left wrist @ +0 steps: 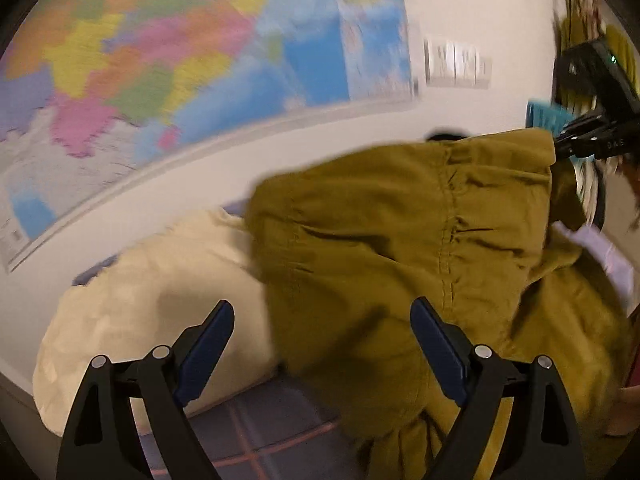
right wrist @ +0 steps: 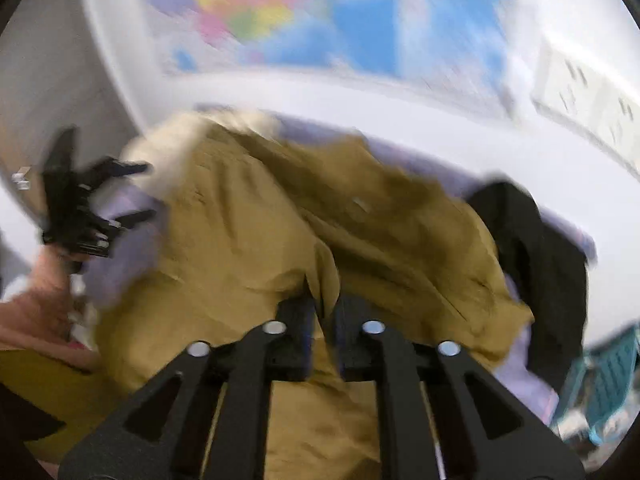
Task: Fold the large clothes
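Observation:
A large mustard-yellow garment point(left wrist: 400, 248) hangs bunched in the air over a purple checked bed cover point(left wrist: 260, 428). My right gripper point(right wrist: 323, 312) is shut on a fold of the garment point(right wrist: 248, 248); it also shows in the left wrist view point(left wrist: 560, 142), pinching the garment's top right corner. My left gripper point(left wrist: 322, 316) is open and empty, its fingers to the left of and in front of the hanging cloth. It also shows in the right wrist view point(right wrist: 136, 192), open, left of the garment.
A cream pillow point(left wrist: 152, 304) lies at the left against a white wall with a coloured map point(left wrist: 160, 52). A black garment point(right wrist: 536, 256) lies on the bed at the right. A teal basket point(right wrist: 604, 380) stands at the far right. Wall sockets point(left wrist: 456, 62) sit beside the map.

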The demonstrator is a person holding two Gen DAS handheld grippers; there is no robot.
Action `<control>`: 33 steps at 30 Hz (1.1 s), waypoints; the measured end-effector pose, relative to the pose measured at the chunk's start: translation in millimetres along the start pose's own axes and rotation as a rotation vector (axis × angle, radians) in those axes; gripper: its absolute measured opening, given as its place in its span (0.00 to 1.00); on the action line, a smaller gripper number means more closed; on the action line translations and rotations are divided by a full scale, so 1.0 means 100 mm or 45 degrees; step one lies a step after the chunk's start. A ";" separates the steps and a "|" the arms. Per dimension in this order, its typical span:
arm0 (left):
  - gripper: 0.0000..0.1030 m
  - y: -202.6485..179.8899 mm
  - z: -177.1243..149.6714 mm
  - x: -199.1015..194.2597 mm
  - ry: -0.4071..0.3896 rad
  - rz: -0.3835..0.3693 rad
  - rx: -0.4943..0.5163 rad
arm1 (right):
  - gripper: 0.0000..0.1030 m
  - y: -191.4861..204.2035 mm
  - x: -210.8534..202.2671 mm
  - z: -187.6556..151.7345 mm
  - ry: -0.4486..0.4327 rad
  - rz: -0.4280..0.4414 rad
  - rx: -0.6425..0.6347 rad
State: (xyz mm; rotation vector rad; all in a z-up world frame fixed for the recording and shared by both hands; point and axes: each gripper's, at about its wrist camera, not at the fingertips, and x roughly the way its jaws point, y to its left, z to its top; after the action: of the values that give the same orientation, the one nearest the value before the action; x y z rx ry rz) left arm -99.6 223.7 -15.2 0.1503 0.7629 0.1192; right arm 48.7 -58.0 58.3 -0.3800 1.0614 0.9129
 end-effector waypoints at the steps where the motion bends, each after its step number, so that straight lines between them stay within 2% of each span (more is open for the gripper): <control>1: 0.84 -0.06 0.02 0.14 0.031 0.039 0.022 | 0.27 -0.09 0.09 -0.06 0.003 -0.003 0.057; 2: 0.84 -0.09 0.03 0.25 0.057 0.058 0.032 | 0.50 -0.20 0.19 -0.12 0.005 0.005 0.108; 4: 0.84 -0.16 0.06 0.48 0.104 0.077 0.047 | 0.69 -0.26 0.25 -0.16 -0.069 -0.028 0.169; 8: 0.84 -0.10 0.11 0.70 0.135 0.126 -0.043 | 0.89 -0.36 0.11 -0.45 -0.202 0.049 0.220; 11: 0.84 -0.03 0.13 0.77 0.135 0.169 -0.077 | 0.91 -0.39 0.01 -0.75 -0.271 0.031 0.147; 13: 0.84 0.00 0.14 0.80 0.141 0.169 -0.103 | 0.91 -0.40 0.14 -0.89 -0.249 -0.044 0.123; 14: 0.84 0.01 0.14 0.82 0.142 0.173 -0.113 | 0.85 -0.43 0.23 -0.95 -0.213 -0.085 0.136; 15: 0.84 0.00 0.15 0.82 0.140 0.177 -0.118 | 0.76 -0.51 0.34 -0.99 -0.200 -0.080 0.158; 16: 0.84 -0.01 0.16 0.83 0.136 0.187 -0.129 | 0.56 -0.57 0.40 -1.01 -0.192 -0.030 0.201; 17: 0.84 -0.02 0.17 0.83 0.133 0.191 -0.134 | 0.30 -0.61 0.42 -1.02 -0.190 0.050 0.247; 19: 0.84 -0.04 0.21 0.85 0.131 0.200 -0.143 | 0.08 -0.68 0.29 -1.04 -0.256 0.155 0.288; 22: 0.84 -0.04 0.20 0.74 0.119 0.153 -0.173 | 0.05 -0.90 -0.13 -1.05 -0.414 0.356 0.443; 24: 0.85 -0.05 0.18 0.61 0.069 0.067 -0.189 | 0.05 -1.06 -0.33 -1.06 -0.462 0.387 0.528; 26: 0.87 -0.08 0.19 0.57 0.042 0.002 -0.198 | 0.05 -1.14 -0.26 -1.03 -0.391 0.308 0.540; 30: 0.87 -0.15 0.20 0.82 0.104 0.103 -0.181 | 0.05 -1.30 0.31 -1.07 -0.163 0.118 0.605; 33: 0.87 -0.18 0.17 0.98 0.142 0.177 -0.148 | 0.05 -1.43 0.55 -1.19 -0.139 0.112 0.671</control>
State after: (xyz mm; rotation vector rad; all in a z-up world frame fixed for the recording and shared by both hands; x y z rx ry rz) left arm -16.7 220.5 -72.8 0.0863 0.8541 0.3050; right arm 102.5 -196.4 -66.6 0.1538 1.1769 0.6876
